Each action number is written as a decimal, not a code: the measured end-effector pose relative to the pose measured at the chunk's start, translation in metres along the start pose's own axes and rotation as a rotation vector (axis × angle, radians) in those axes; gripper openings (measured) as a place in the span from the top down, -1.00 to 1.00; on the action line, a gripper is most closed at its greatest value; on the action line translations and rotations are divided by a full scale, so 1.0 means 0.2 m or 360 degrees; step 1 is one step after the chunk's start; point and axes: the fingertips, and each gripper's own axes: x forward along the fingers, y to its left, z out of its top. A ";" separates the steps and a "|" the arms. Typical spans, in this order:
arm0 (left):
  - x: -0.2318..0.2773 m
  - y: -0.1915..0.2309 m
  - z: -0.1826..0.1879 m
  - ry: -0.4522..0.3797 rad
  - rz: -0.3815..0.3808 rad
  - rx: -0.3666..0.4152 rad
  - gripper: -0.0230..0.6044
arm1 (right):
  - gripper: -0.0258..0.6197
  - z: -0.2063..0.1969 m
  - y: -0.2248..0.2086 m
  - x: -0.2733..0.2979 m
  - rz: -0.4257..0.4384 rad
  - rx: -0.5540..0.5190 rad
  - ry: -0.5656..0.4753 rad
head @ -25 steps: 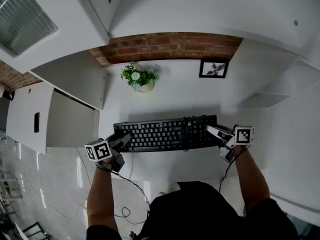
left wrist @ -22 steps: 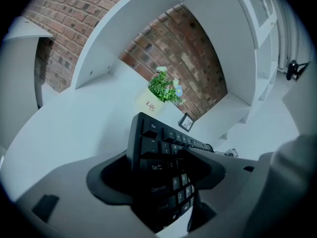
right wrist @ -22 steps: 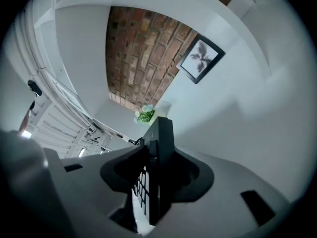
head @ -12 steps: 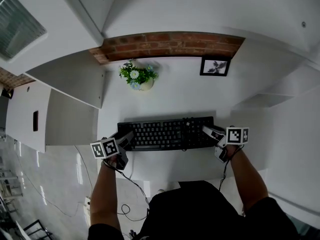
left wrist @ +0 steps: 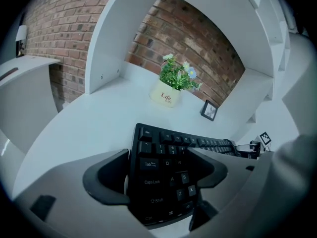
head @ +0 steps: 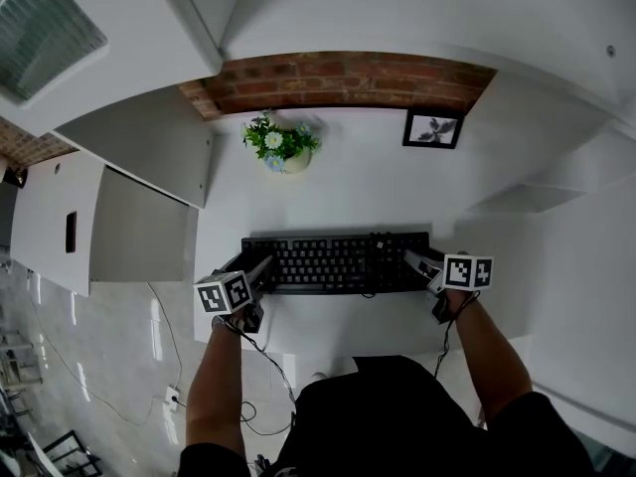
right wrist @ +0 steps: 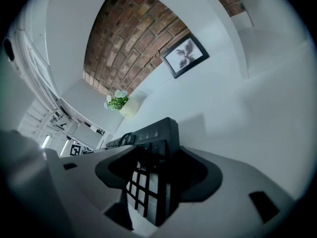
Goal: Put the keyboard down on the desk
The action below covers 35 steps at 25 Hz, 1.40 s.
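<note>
A black keyboard (head: 333, 262) lies level across the white desk (head: 348, 192), near its front edge; I cannot tell whether it touches the surface. My left gripper (head: 256, 278) is shut on its left end, jaws closed over the Tab and Caps Lock keys (left wrist: 158, 175). My right gripper (head: 420, 269) is shut on its right end, where the number pad (right wrist: 148, 182) sits between the jaws. In the left gripper view the keyboard (left wrist: 188, 152) runs away toward the right gripper's marker cube (left wrist: 265, 138).
A small potted plant (head: 279, 147) and a framed picture (head: 432, 128) stand at the back of the desk against a brick wall (head: 343, 78). White shelf panels flank the desk on both sides. A cable (head: 258, 351) hangs below the front edge.
The keyboard has tilted from steeply angled to nearly flat and come lower toward the desk. Both grippers keep their hold on its ends.
</note>
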 end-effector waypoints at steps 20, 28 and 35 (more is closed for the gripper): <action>-0.24 -0.13 0.11 -0.0302 0.0285 0.0341 -0.09 | 0.09 0.06 0.00 -0.09 -0.0708 -0.0697 -0.0164; -0.46 -0.29 0.17 -0.0512 0.0216 0.0394 0.72 | 0.86 0.12 0.30 -0.18 -0.0566 -0.0927 -0.0443; -0.69 -0.42 0.11 -0.0598 0.0093 0.0421 0.86 | 0.86 -0.01 0.59 -0.27 -0.0321 -0.0820 -0.0555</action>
